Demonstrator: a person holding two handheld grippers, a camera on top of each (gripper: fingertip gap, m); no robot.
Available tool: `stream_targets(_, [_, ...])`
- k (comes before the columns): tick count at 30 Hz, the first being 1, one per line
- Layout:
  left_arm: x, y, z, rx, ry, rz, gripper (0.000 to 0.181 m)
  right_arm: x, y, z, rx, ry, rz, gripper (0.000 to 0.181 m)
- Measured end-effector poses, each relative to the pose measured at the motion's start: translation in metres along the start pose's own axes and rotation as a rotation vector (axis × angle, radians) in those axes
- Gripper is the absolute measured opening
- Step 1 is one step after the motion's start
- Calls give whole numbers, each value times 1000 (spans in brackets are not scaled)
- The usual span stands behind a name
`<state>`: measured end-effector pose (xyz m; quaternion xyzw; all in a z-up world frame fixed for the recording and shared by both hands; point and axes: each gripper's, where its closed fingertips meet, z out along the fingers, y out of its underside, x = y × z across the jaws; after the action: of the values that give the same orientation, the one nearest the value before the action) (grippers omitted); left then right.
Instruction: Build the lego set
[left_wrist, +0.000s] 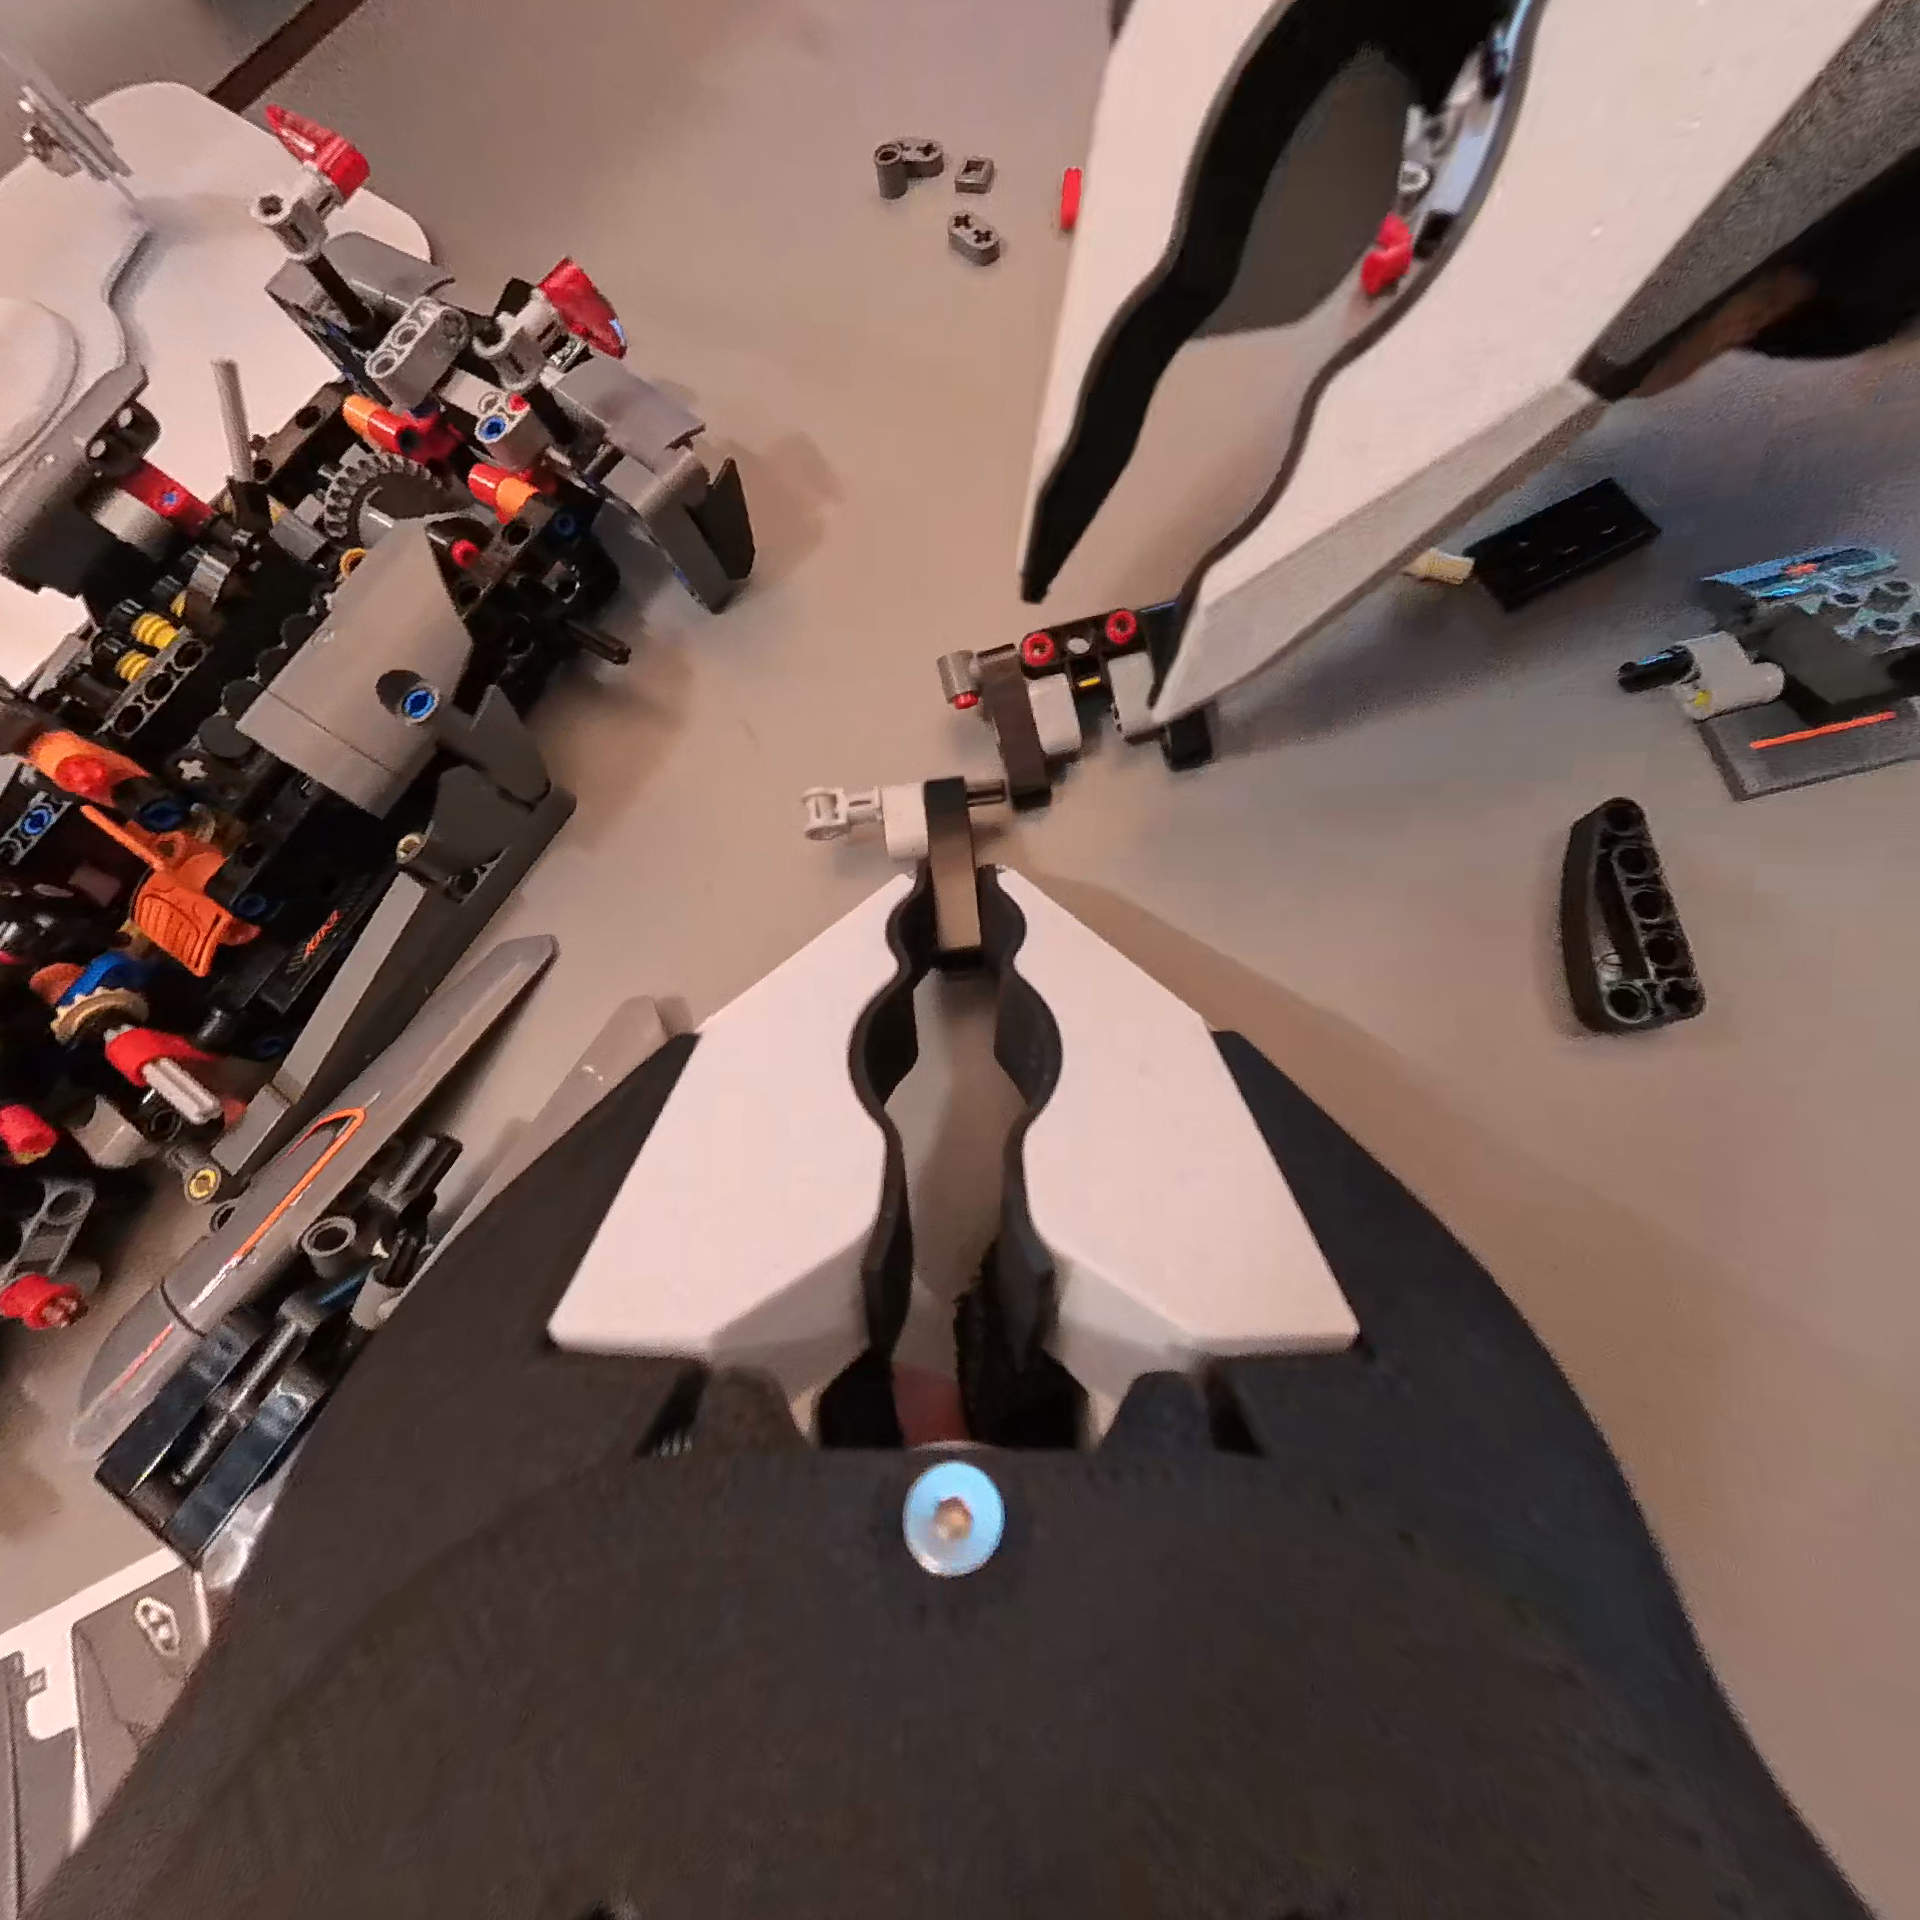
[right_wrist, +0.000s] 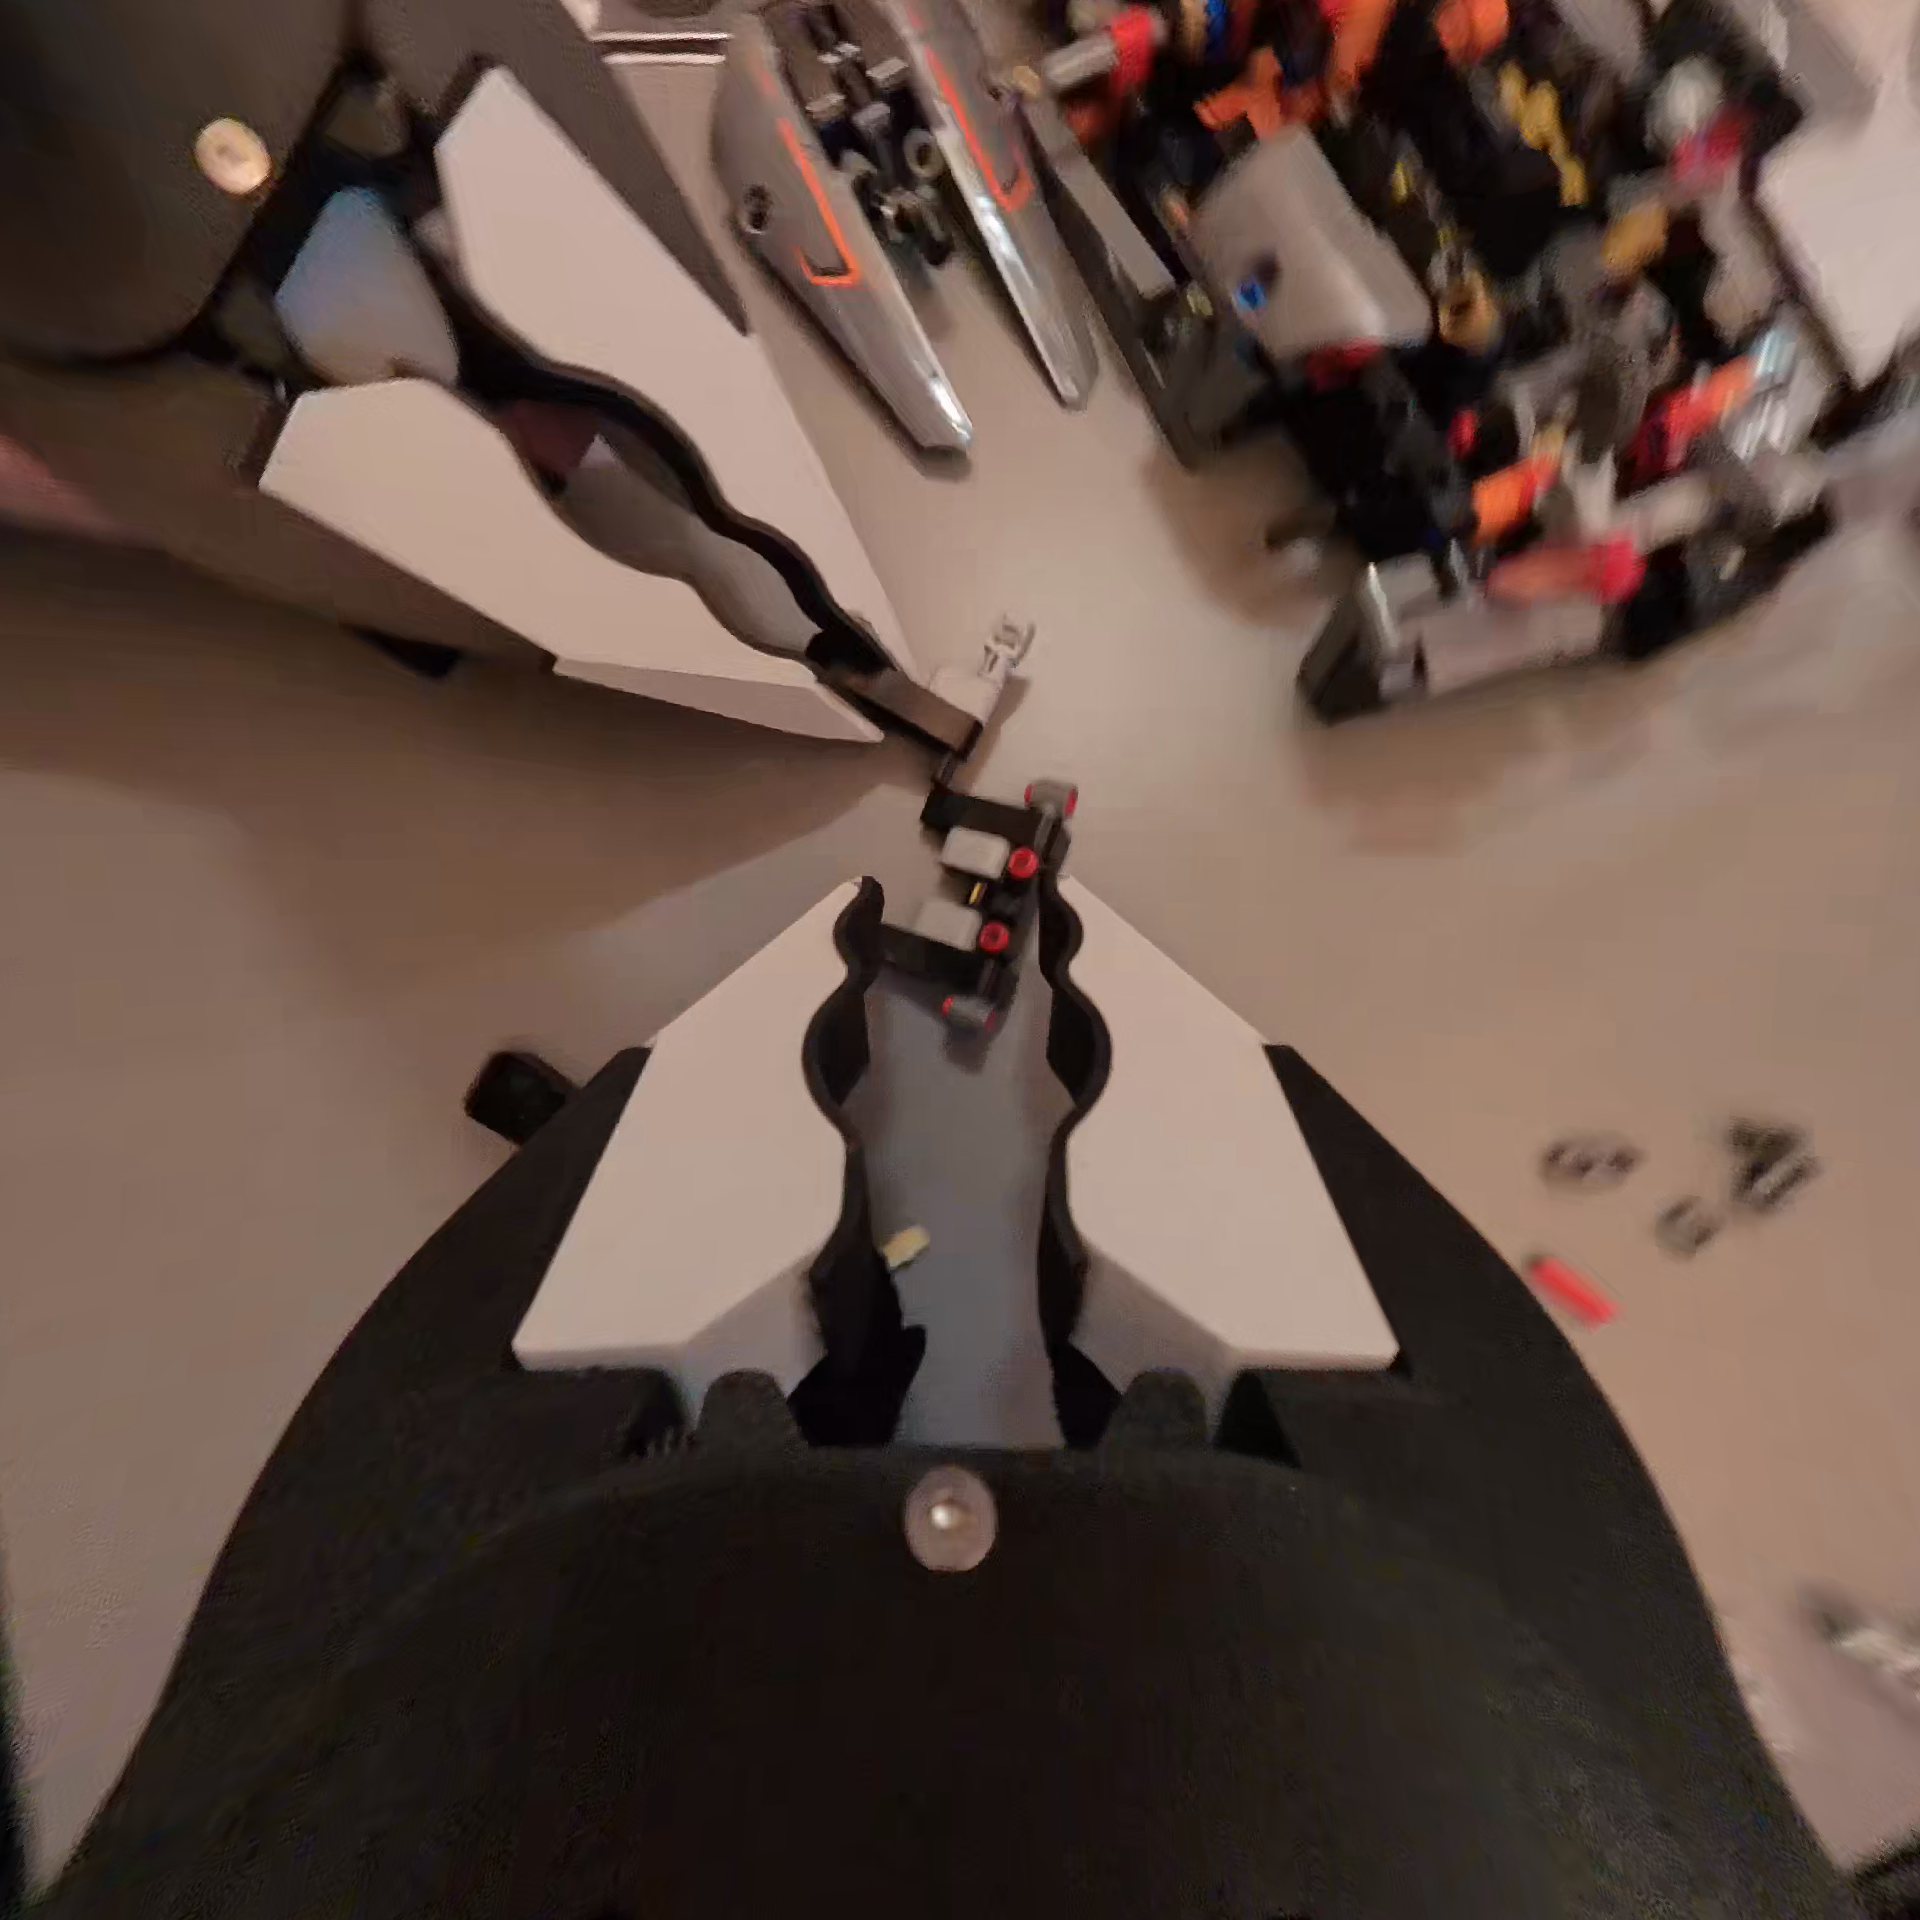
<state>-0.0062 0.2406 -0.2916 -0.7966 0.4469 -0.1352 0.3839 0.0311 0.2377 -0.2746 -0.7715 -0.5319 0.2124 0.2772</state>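
My left gripper (left_wrist: 954, 883) is shut on a black beam (left_wrist: 954, 894) that carries a white connector (left_wrist: 868, 812) and a dark axle pointing right. My right gripper (right_wrist: 961, 894) is shut on a small black and grey sub-assembly with red pins (right_wrist: 987, 935). In the left wrist view the right gripper (left_wrist: 1117, 655) holds this sub-assembly (left_wrist: 1081, 649) just beyond the axle tip, which meets its dark end beam. The right wrist view shows the left gripper (right_wrist: 888, 701) at the upper left with the black beam (right_wrist: 930, 717). Both pieces are held just above the table.
The large, partly built model (left_wrist: 312, 623) fills the left side, blurred in the right wrist view (right_wrist: 1507, 312). Long grey wing panels (left_wrist: 312, 1195) lie beside it. Small grey pieces (left_wrist: 935, 177), a red pin (left_wrist: 1070, 197), a black curved panel (left_wrist: 1631, 914), a black plate (left_wrist: 1558, 540) and a stickered piece (left_wrist: 1808, 655) lie around. About 5 cm separates my left fingertips from my right.
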Motion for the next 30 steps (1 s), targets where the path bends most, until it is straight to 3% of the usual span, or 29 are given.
stream_targets(5, [-6,5,-3,-9,-9,-25,6,-4,-14,12,-92,-126,-401,26])
stream_targets(10, [-7,7,-5,-7,-8,-35,6,-6,-6,24,-208,-272,-618,15])
stream_targets(16, [-7,7,-3,-15,4,-30,6,1,1,30,-275,-310,-635,6])
stream_targets(25, [-6,6,-1,-16,40,-29,6,-7,0,30,-171,-323,-571,5])
stream_targets(30, [-4,7,0,-26,48,-17,6,-4,-6,24,-167,-280,-545,21])
